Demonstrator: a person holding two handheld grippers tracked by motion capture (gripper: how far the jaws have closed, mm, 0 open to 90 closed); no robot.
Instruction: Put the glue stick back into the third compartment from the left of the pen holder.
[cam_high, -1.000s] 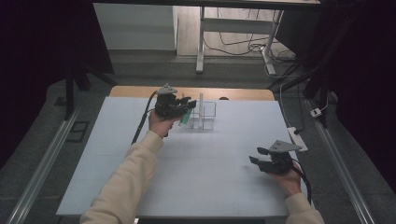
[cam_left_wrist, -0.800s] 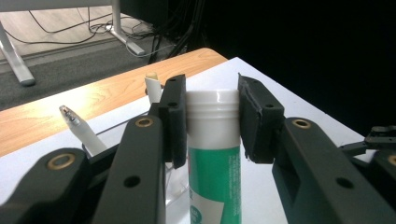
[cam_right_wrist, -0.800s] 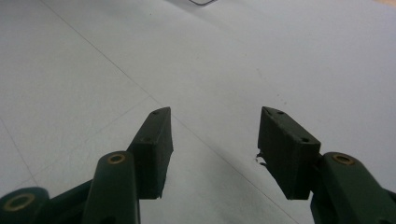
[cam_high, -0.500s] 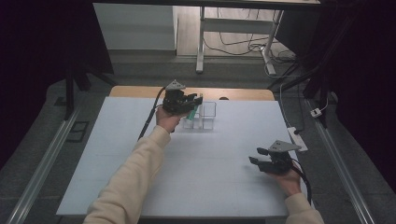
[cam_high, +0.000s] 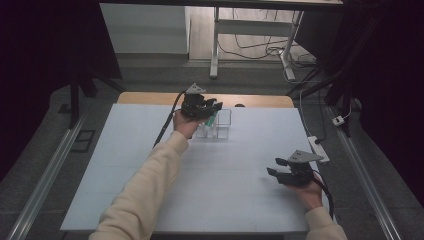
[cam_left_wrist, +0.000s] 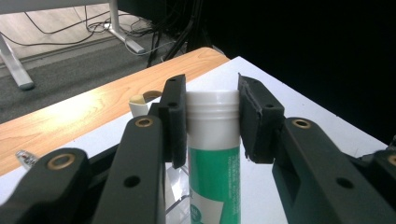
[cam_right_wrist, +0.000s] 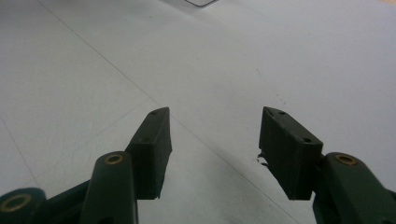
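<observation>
A green tube with a white cap (cam_left_wrist: 212, 154) stands upright between the pads of my left gripper (cam_left_wrist: 211, 116), which is shut on it just below the cap. In the high view my left gripper (cam_high: 212, 107) holds the tube (cam_high: 211, 120) at the far middle of the table, over the left part of a clear plastic rack (cam_high: 224, 126). My right gripper (cam_high: 272, 167) hovers low over the white mat near the front right. Its jaws stand open with nothing between them (cam_right_wrist: 215, 140).
The white mat (cam_high: 150, 175) covers the table, with a wooden strip (cam_high: 145, 98) along its far edge. A small white open-topped cylinder (cam_left_wrist: 139, 103) stands behind my left jaw. A white power strip (cam_high: 318, 148) lies at the mat's right edge.
My left gripper has carried the tube to the right, from beside the clear rack to over it. The right gripper has stayed put.
</observation>
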